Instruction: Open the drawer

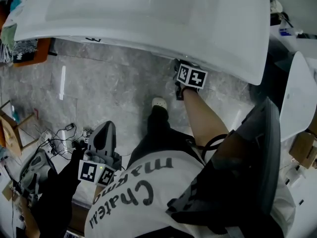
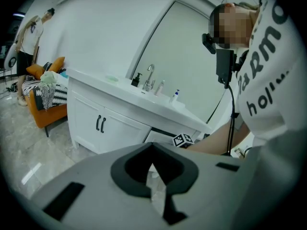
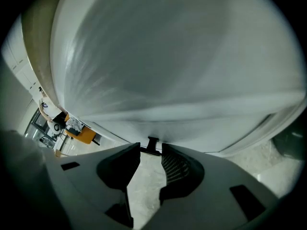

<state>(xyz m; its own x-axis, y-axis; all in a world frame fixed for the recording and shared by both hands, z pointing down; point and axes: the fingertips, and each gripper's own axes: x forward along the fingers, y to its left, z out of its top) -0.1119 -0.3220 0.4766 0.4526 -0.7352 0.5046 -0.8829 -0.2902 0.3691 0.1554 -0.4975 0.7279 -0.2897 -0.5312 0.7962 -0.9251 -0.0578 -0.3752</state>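
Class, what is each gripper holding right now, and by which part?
The right gripper grips the dark drawer handle, pinched between its jaw tips. The left gripper, jaws together, holds nothing.

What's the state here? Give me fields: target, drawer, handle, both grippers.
target: white bathroom vanity cabinet with a sink on top
drawer: white drawer front under the countertop, looks closed
handle: small dark drawer handle on that front
right: right gripper closed on the handle at its jaw tips
left: left gripper shut, empty, held back from the cabinet
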